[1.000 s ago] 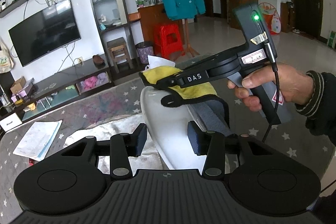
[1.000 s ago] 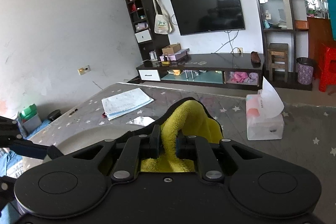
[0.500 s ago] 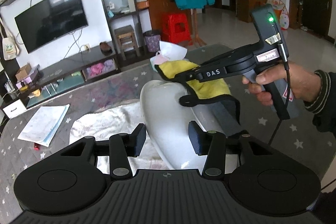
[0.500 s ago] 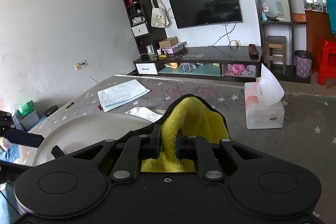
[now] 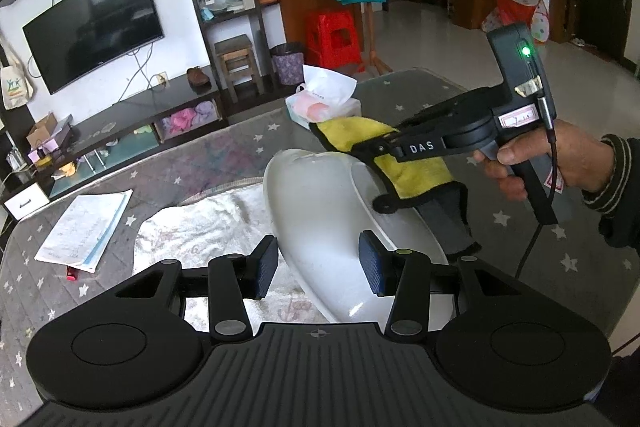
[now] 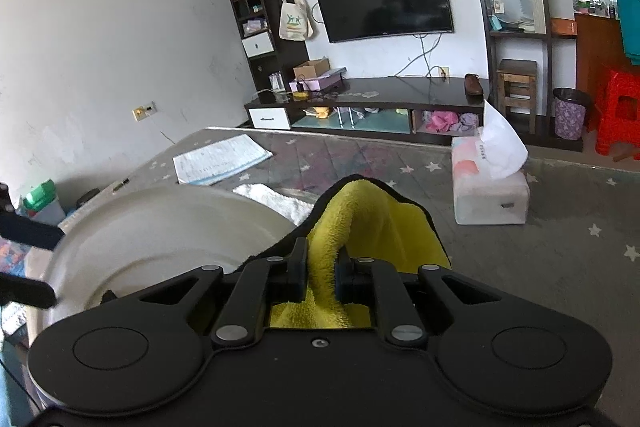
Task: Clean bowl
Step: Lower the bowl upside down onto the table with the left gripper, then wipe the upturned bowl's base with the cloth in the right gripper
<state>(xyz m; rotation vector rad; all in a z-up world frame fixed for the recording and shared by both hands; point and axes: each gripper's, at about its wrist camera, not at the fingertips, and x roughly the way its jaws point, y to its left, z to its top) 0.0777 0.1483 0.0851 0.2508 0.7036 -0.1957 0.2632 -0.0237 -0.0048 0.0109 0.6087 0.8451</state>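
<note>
I have the white bowl (image 5: 320, 211) tipped up on edge between my left gripper (image 5: 318, 267) pads, its rim running away from me toward the tissue box (image 5: 320, 107) and its hollow facing right; whether the pads actually press it I cannot tell. It hangs above a white towel (image 5: 208, 227) on the star-patterned table (image 5: 560, 259). My right gripper (image 6: 322, 269) is clenched on the yellow cloth (image 6: 360, 223), which lies against the bowl's inner side.

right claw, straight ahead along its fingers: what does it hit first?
Beyond the yellow cloth that the right claw is shut on, probably bare table. The white bowl sits left of that line, the tissue box right. Depth unclear.
</note>
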